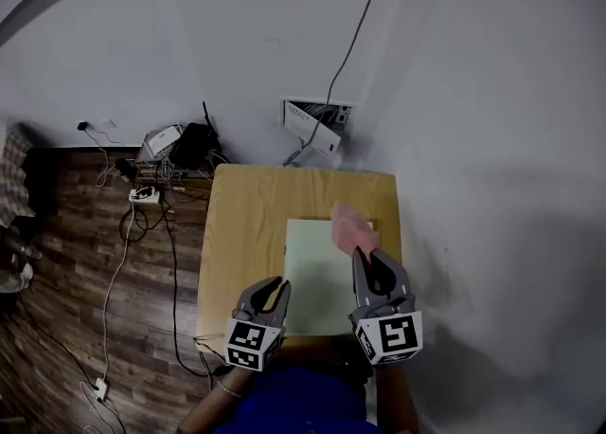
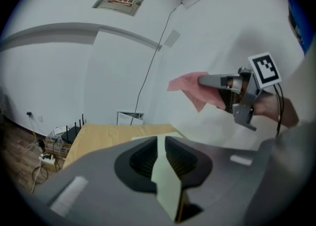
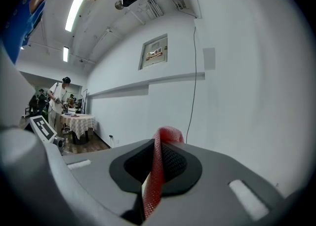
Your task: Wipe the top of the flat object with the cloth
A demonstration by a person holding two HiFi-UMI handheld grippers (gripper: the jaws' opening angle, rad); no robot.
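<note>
A pale green flat sheet (image 1: 317,276) lies on a small wooden table (image 1: 246,224). My right gripper (image 1: 363,257) hangs over the sheet's far right part, shut on a pink cloth (image 1: 349,225) that bunches out past its tips. In the right gripper view the cloth (image 3: 157,170) runs as a red-pink strip pinched between the jaws. The left gripper view shows that gripper (image 2: 203,79) in the air with the cloth (image 2: 190,88). My left gripper (image 1: 280,285) sits at the sheet's left edge, its jaws a narrow slit apart. The green sheet (image 2: 165,183) shows through that slit.
A router (image 1: 194,145), a power strip (image 1: 144,195) and loose cables lie on the wooden floor left of the table. A wall box (image 1: 317,122) with a cable running up stands behind the table. The white wall is close on the right. A person (image 3: 57,94) stands by a far table.
</note>
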